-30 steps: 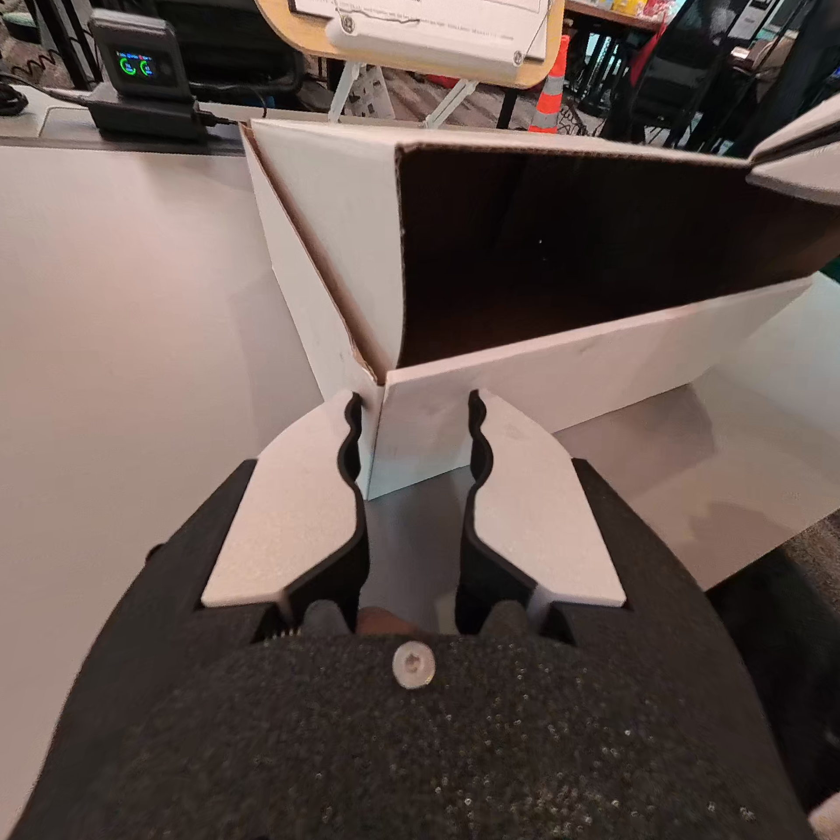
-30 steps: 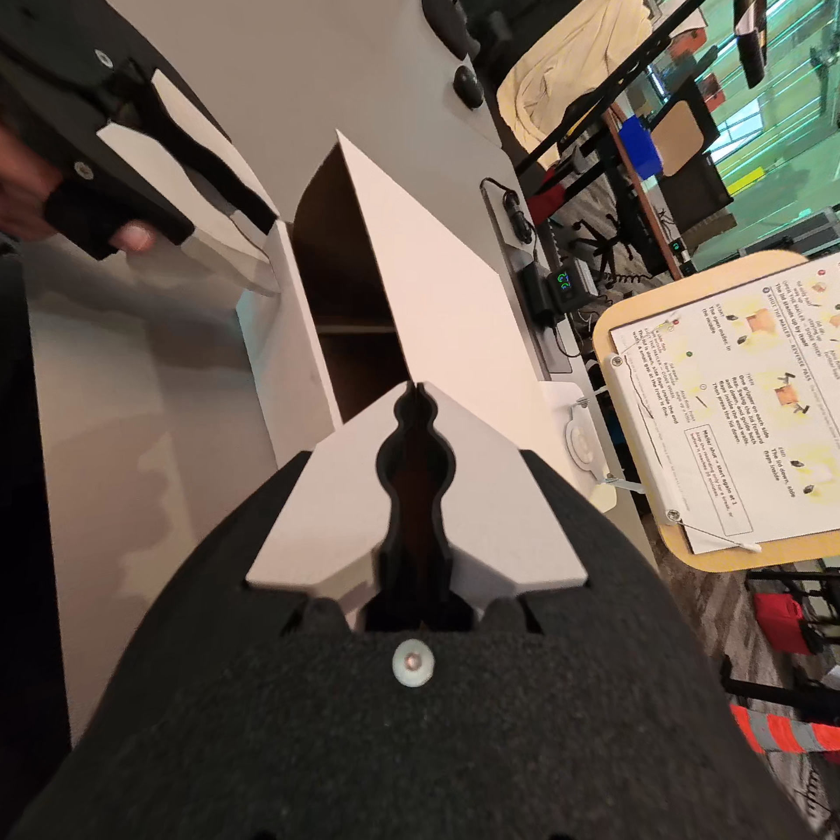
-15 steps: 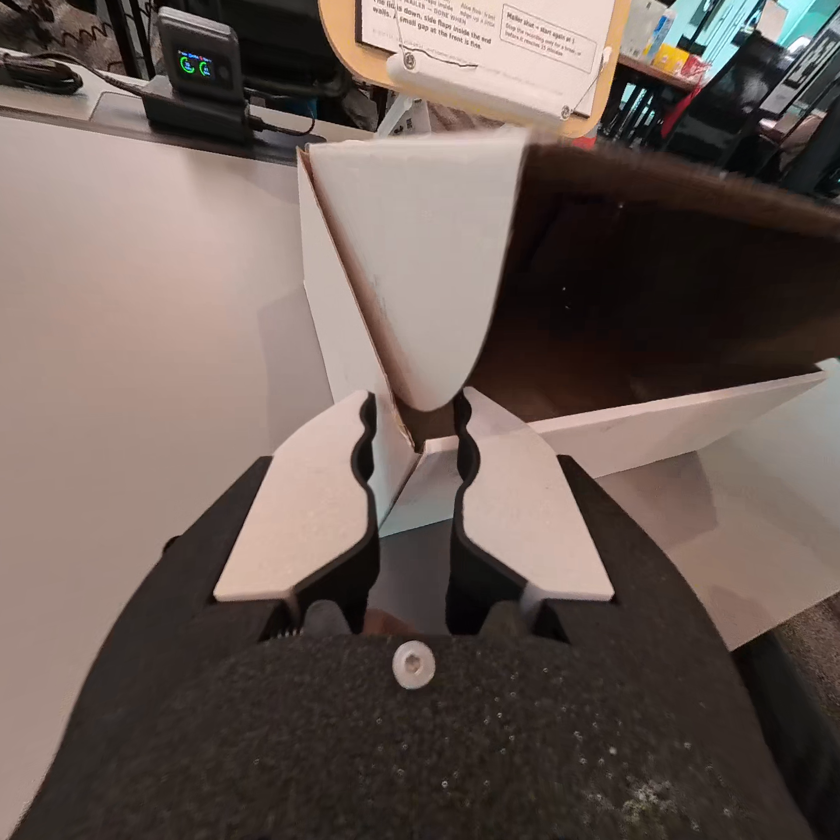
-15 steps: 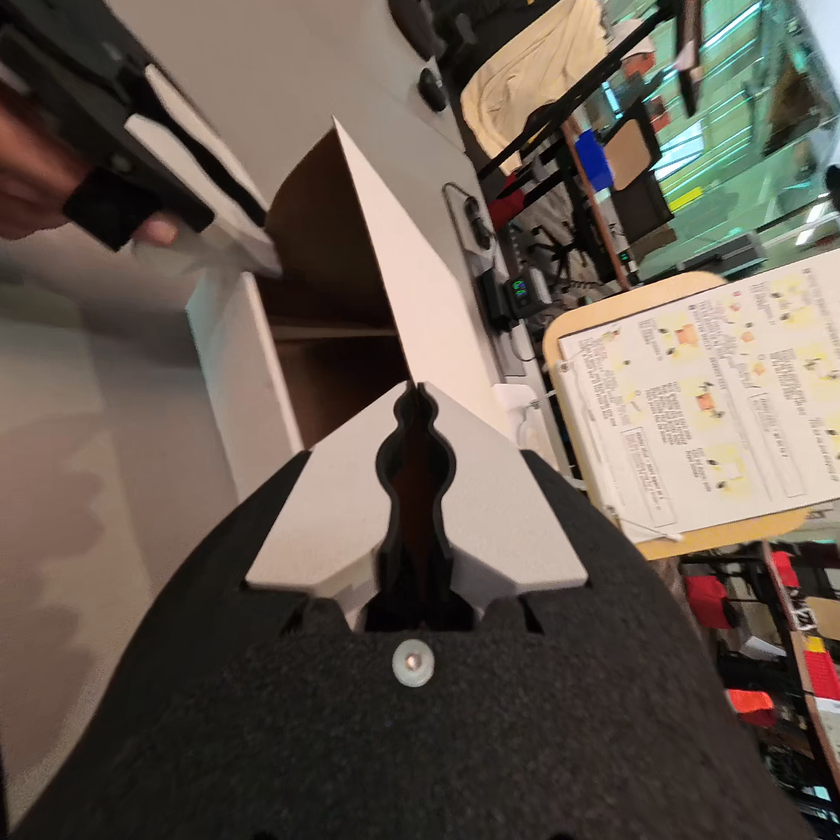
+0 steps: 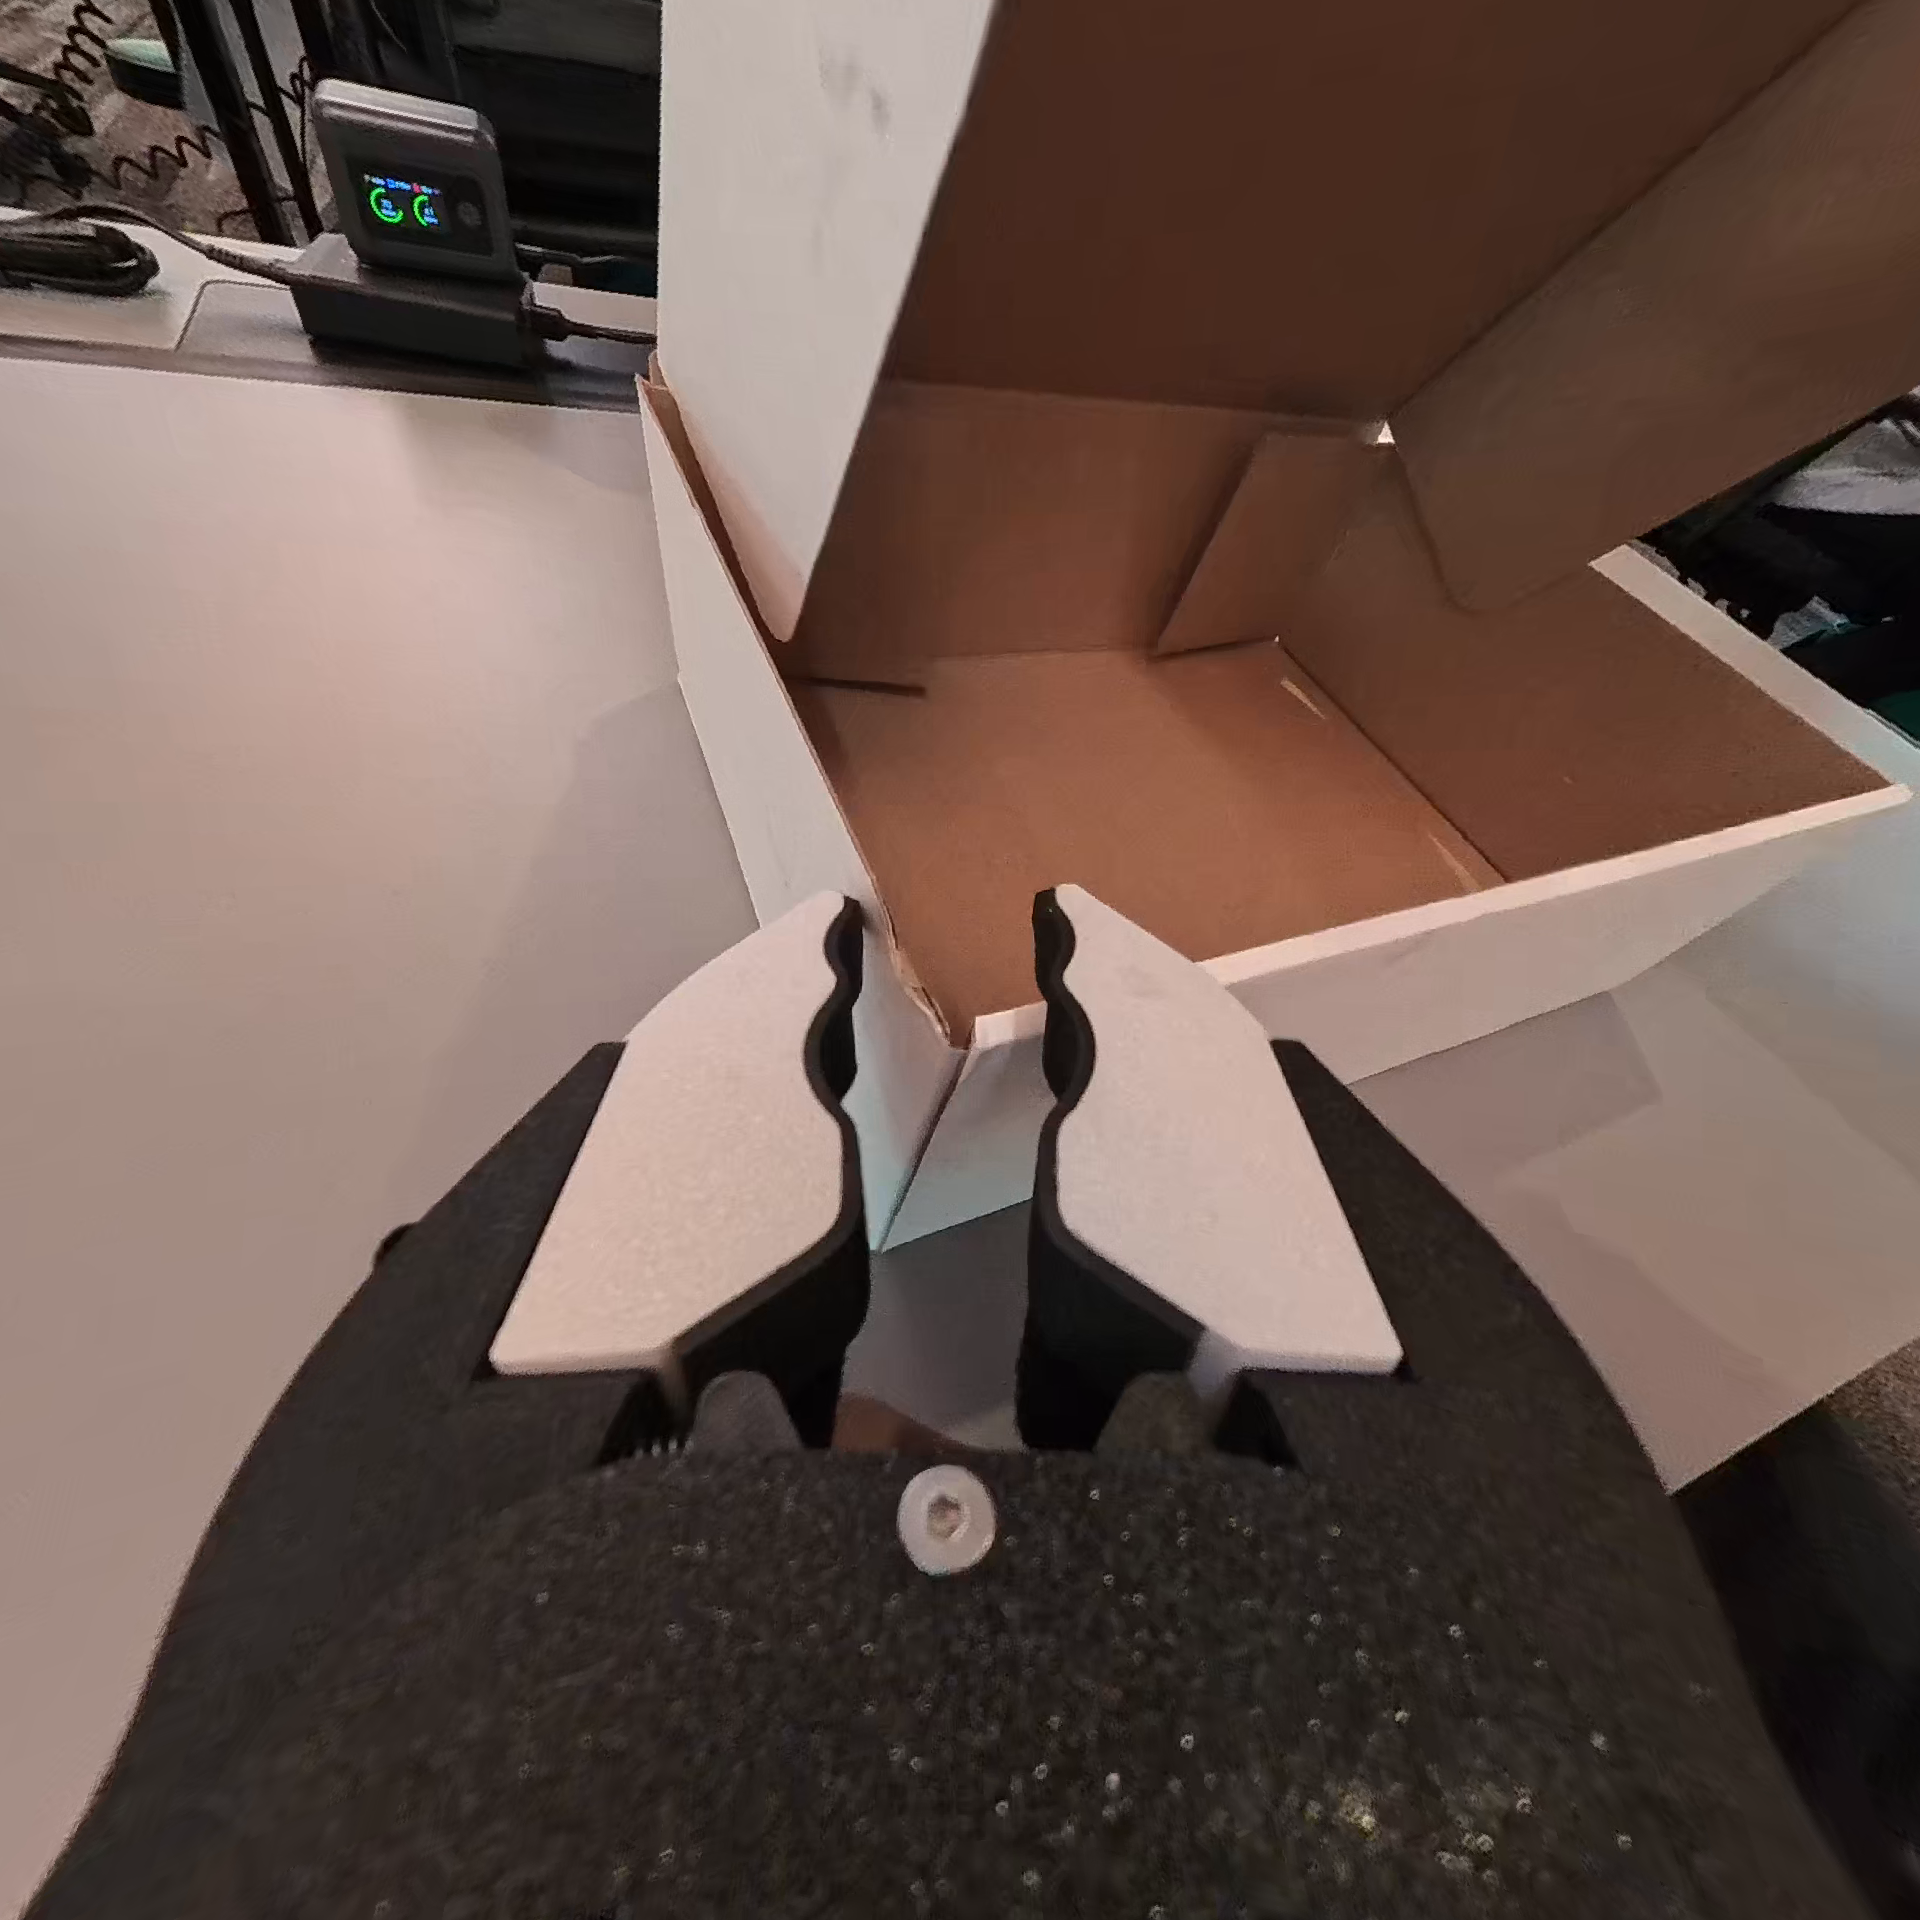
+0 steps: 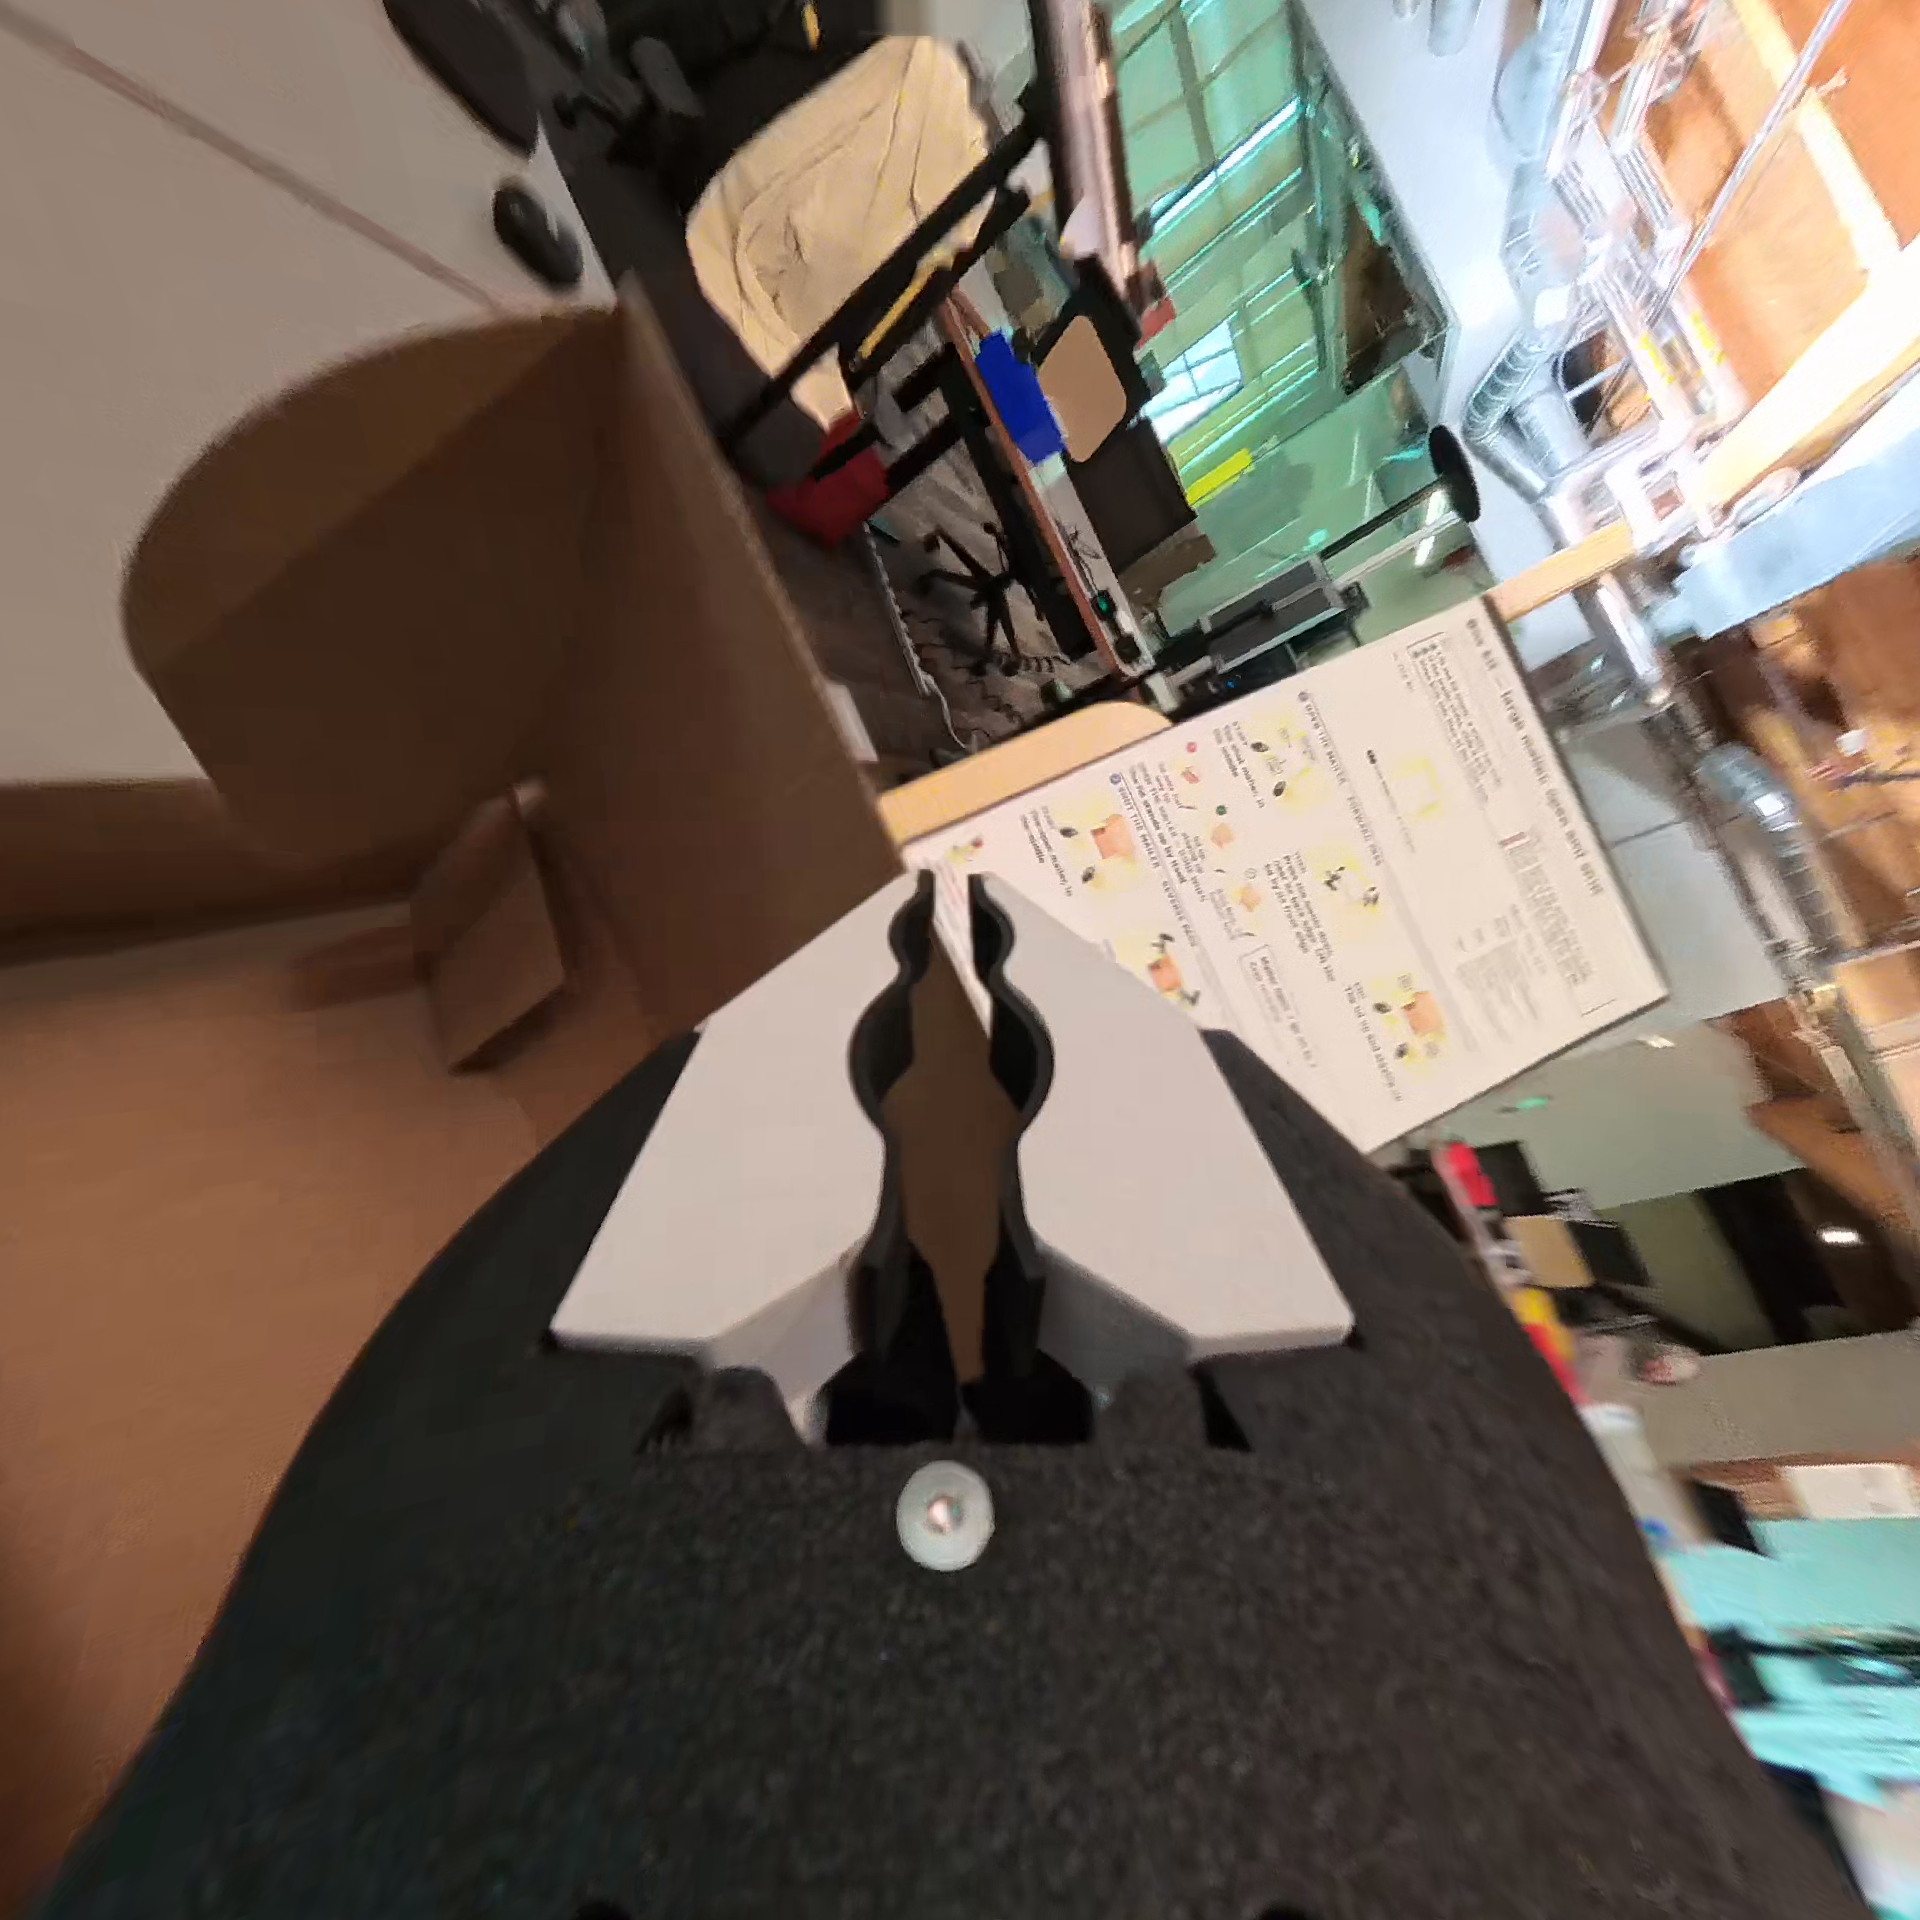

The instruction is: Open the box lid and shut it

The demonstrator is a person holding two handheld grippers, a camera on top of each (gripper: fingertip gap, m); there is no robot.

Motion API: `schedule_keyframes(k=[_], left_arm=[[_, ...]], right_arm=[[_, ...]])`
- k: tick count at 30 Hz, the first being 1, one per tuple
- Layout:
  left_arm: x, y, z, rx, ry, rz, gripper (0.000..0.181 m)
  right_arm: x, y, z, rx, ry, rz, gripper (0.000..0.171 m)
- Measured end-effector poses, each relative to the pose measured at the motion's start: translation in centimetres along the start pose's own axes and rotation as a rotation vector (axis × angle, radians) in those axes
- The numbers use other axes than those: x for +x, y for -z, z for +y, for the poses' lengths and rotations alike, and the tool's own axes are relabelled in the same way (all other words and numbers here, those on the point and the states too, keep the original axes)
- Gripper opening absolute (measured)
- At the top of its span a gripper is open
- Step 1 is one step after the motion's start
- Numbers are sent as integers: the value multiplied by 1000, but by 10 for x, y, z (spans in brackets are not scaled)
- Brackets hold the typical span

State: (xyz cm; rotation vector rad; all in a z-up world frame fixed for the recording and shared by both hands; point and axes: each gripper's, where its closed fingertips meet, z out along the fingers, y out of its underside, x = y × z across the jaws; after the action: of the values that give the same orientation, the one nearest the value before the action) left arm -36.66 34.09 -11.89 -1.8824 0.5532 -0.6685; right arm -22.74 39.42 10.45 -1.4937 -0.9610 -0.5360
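The white cardboard box (image 5: pixel 1455 956) stands open on the table, its brown inside bare. Its lid (image 5: pixel 1247 187) is raised upright over the far side, with a side flap (image 5: pixel 790 312) hanging down at the left. My left gripper (image 5: pixel 945 904) is open, and its fingers straddle the box's near left corner. My right gripper (image 6: pixel 951 883) is shut on the edge of the lid (image 6: pixel 623 623), with brown cardboard showing between its fingers. The lid's rounded side flap (image 6: pixel 364 582) shows to the left in the right wrist view.
The white table (image 5: pixel 312 727) spreads left of the box, and its near edge (image 5: pixel 1683 1455) runs close on the right. A black charger with a green display (image 5: pixel 405 208) sits at the table's back. An instruction board (image 6: pixel 1351 883) stands behind the box. About 25 cm separates my left fingertips from my right.
The lid has swung up from a low tilt to upright, carried by my right gripper. The box's inside now shows. My left gripper stays at the near left corner.
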Motion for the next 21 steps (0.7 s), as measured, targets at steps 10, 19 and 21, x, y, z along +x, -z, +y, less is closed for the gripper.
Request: schedule_keyframes(k=[10, 19, 21], left_arm=[[-22, 23, -50, 50, -132, 120, 46], [-4, -32, -80, -4, -260, -32, 41], [-7, -41, -81, -4, -265, -92, 33]], right_arm=[[9, 149, 85, 175, -535, 8, 33], [-67, 89, 217, -161, -800, 127, 44], [-62, 82, 221, -168, -823, 206, 26]])
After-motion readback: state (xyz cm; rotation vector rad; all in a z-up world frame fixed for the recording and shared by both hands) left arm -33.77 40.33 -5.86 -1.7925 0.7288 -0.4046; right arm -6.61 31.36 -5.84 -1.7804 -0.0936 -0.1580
